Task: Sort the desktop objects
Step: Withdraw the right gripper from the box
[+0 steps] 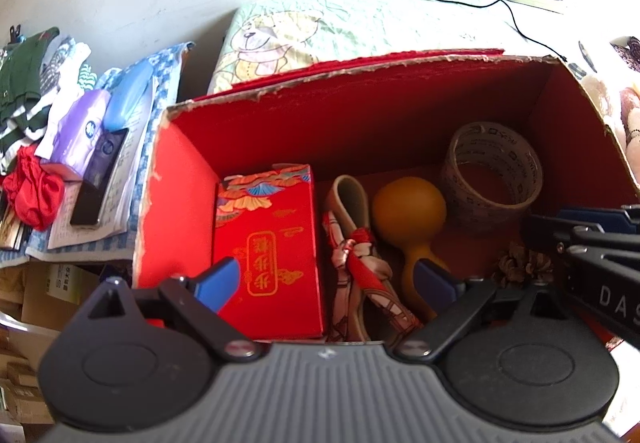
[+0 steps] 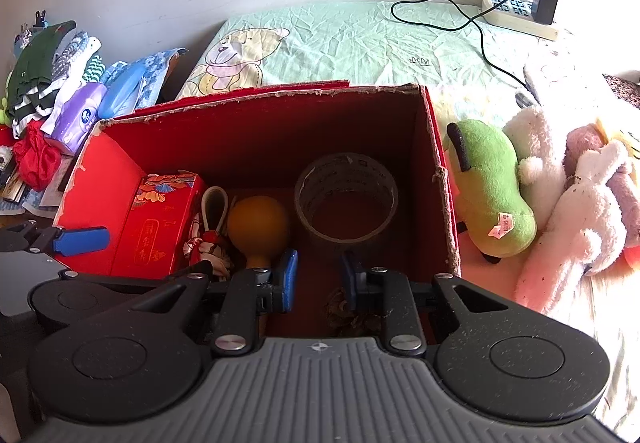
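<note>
Red cardboard box (image 2: 440, 179): your sorting container; it sits on the bed, open at the top.
Left gripper (image 1: 326, 281): your left tongs are spread wide and empty, hovering above the box's near-left part.
Red gift carton (image 1: 268, 243): stands against the left wall inside the box.
Patterned scarf bundle (image 1: 360, 267): lies just right of the carton.
Orange gourd (image 1: 408, 211): rests beside the bundle, bulb toward the back.
Tape roll (image 2: 346, 199): lies at the back right of the box floor.
Right gripper (image 2: 318, 277): your right tongs stand slightly parted, holding nothing, over a pinecone-like object (image 2: 352, 313).
Green plush (image 2: 492, 195): lies outside, touching the right wall.
</note>
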A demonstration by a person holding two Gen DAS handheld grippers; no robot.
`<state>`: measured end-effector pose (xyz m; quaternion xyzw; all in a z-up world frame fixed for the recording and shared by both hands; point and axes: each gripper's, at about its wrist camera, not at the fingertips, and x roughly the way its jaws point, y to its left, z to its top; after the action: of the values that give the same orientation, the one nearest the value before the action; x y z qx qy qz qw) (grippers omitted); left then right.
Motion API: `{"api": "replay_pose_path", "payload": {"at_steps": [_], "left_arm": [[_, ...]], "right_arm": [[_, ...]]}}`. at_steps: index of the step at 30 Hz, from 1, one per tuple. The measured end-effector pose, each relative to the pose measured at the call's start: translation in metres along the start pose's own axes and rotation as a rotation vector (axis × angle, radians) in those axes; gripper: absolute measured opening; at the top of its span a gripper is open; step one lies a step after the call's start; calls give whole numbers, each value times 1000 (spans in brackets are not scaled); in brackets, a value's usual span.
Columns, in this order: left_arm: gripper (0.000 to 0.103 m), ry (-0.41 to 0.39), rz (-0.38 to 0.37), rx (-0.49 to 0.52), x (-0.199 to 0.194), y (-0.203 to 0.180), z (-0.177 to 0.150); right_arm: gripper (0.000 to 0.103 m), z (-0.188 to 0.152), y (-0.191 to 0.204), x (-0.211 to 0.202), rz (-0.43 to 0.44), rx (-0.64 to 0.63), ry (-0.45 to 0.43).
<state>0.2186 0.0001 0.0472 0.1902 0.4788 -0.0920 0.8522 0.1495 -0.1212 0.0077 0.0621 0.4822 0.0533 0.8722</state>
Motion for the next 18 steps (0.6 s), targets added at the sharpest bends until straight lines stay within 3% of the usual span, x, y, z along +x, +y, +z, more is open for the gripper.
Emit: {"api": "replay_pose_path", "payload": {"at_steps": [18], "left_arm": [[95,29,54,-26,-7,13,-13]], "right_arm": [[26,-17,15,-3,4,26,-21]]}}
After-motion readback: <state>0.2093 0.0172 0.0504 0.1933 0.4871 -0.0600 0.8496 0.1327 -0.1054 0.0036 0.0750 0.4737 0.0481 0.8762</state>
